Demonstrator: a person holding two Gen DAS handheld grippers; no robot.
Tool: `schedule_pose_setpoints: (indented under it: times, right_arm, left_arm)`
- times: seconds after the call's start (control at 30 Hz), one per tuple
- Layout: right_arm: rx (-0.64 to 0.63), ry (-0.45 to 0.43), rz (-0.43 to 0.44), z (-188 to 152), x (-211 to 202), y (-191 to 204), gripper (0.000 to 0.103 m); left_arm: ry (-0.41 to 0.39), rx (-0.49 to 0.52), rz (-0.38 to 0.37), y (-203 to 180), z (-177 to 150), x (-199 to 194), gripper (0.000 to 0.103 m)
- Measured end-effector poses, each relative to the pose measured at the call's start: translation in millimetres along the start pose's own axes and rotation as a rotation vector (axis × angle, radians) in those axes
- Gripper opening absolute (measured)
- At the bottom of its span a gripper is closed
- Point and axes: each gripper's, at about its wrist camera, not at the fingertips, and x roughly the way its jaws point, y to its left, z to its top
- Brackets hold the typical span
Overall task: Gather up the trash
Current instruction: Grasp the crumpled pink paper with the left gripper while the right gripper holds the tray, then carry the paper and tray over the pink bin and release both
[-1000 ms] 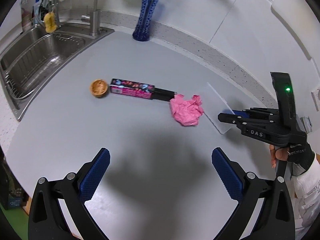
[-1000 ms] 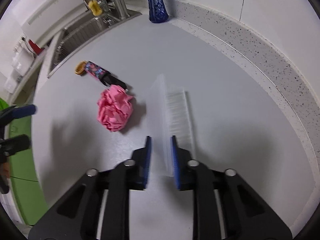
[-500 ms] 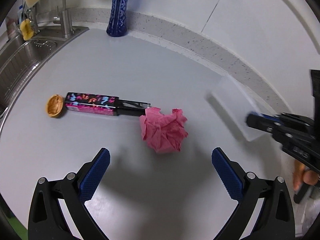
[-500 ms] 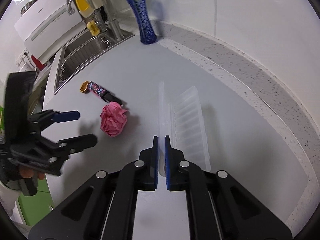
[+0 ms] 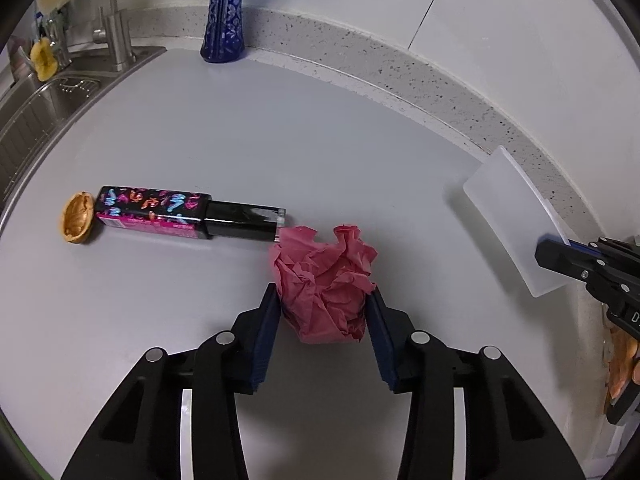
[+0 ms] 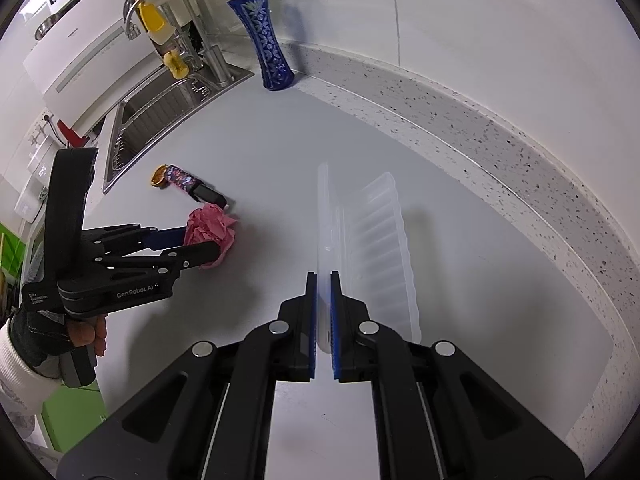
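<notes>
Pink crumpled paper sits squarely between the jaws of the left gripper, which are closing on it at this moment; the blue pads look to be just touching its sides, though a firm pinch cannot be confirmed, and the wad rests on the grey worktop. Just beyond the jaw tips, touching the far edge of the paper, lies a patterned box with a black end, and at that box's far end a walnut half-shell. The right gripper has its jaws clamped nearly shut on the edge of a clear plastic tray, which stands out ahead of them, tilted on edge and seemingly lifted off the worktop. By my reading the collection is at an early stage: one piece is in hand, a second is being taken, and the box and shell are untouched. No bin shows in either view.
</notes>
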Motion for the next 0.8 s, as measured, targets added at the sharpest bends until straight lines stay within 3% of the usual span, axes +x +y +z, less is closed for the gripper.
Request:
schedule_pose_setpoints:
  times: [0.17, 0.37, 0.53, 0.8]
  right_arm:
    - [-0.047, -0.003, 0.026, -1, -7, 25, 0.005]
    - [-0.143, -0.008, 0.122, -3, -14, 85, 0.005]
    - [-0.298, 0.023, 0.229, -14, -12, 173, 0.005]
    - [-0.561, 0.091, 0.418, -48, 0, 339, 0.005]
  left_arm:
    - [-0.049, -0.007, -0.009, 6, -14, -38, 0.042]
    - [-0.119, -0.063, 0.02, 33, -58, -120, 0.042]
    - [-0.168, -0.166, 0.099, 82, -119, -189, 0.042]
    - [-0.235, -0.418, 0.275, 170, -250, -294, 0.042]
